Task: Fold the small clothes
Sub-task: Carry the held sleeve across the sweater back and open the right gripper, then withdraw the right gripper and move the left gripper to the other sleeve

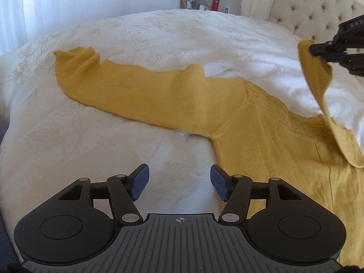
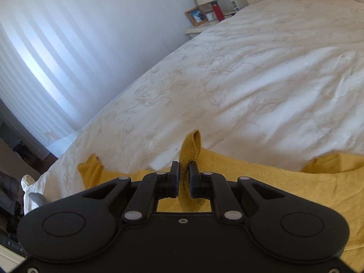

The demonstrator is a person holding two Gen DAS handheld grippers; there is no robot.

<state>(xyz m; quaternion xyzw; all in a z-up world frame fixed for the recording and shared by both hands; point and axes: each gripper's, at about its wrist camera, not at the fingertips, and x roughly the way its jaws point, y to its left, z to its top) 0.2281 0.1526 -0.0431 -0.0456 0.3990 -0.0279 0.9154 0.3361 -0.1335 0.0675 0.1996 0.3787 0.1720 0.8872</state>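
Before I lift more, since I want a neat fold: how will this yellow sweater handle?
Likely floppy: the sleeve pinched in the right claw drapes limp from the sweater. Probably light, as a small pinch holds it up. The left sleeve may drag and bunch.

A bedroom: quilted bed (image 1: 159,34), tufted headboard (image 1: 318,6), nightstand photo frame (image 2: 196,16).

One yellow sweater (image 1: 261,136); two hand-held grippers; one red bottle (image 1: 215,3).
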